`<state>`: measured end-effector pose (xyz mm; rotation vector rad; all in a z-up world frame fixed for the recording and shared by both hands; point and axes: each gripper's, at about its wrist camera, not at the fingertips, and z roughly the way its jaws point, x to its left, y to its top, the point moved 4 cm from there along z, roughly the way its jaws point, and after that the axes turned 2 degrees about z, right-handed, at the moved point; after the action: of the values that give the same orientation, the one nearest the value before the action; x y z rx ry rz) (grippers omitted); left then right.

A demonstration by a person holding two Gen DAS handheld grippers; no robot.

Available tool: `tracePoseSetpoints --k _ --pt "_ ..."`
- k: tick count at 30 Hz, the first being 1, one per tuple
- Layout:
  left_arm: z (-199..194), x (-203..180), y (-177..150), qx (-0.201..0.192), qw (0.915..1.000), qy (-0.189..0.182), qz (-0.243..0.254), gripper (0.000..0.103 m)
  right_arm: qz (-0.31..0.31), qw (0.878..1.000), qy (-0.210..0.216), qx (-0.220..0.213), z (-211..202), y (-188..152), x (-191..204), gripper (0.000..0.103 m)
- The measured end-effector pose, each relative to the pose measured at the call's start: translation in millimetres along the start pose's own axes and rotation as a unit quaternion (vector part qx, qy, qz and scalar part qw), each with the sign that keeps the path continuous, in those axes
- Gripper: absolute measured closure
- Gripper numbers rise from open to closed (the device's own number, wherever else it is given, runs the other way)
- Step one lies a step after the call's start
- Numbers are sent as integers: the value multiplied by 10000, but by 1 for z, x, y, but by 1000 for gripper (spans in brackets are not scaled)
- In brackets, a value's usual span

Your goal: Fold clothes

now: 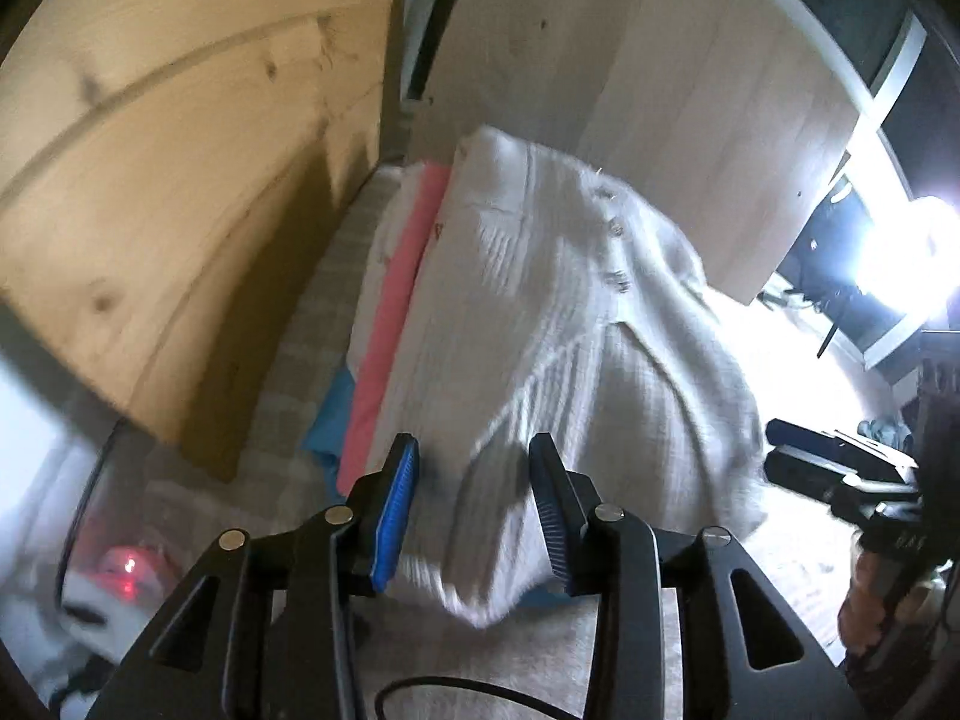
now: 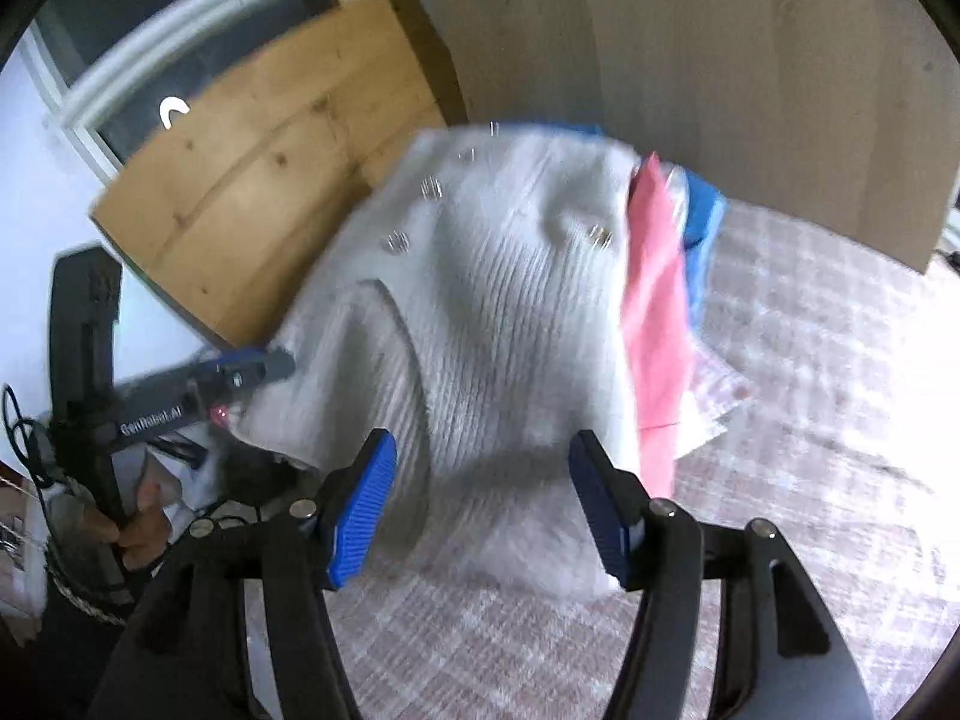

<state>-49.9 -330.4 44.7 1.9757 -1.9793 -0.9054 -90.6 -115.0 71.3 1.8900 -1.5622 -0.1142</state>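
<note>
knotty pine board [image 2: 258,180] | pale wood panel [image 2: 750,60] | checked bedcover [image 2: 810,360] | bright lamp [image 1: 906,252]

Each camera sits behind its tongs and looks forward and down, close to the bed. Both views share the white sweater [image 1: 558,324] [image 2: 480,324] from opposite sides.

The cardigan [image 1: 558,324] is off-white with a ribbed knit and small pale buttons. Under it lie a pink garment [image 1: 390,324] and a blue garment [image 1: 330,414]. The bed cover [image 2: 810,360] shows a faded pinkish-grey check. The fingers [image 2: 360,516] carry ridged blue pads on black frames. The boards [image 1: 180,192] are knotty yellow pine.
</note>
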Motion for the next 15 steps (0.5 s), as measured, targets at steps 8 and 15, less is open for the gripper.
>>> tracePoseSetpoints --k 8,15 --pt "-73 -57 -34 -632 9961 323 517 33 210 9959 -473 -744 -81 -29 -15 36" --pt "-75 -96 -39 -732 9965 223 341 27 288 9922 -763 -947 -132 -71 -50 35"
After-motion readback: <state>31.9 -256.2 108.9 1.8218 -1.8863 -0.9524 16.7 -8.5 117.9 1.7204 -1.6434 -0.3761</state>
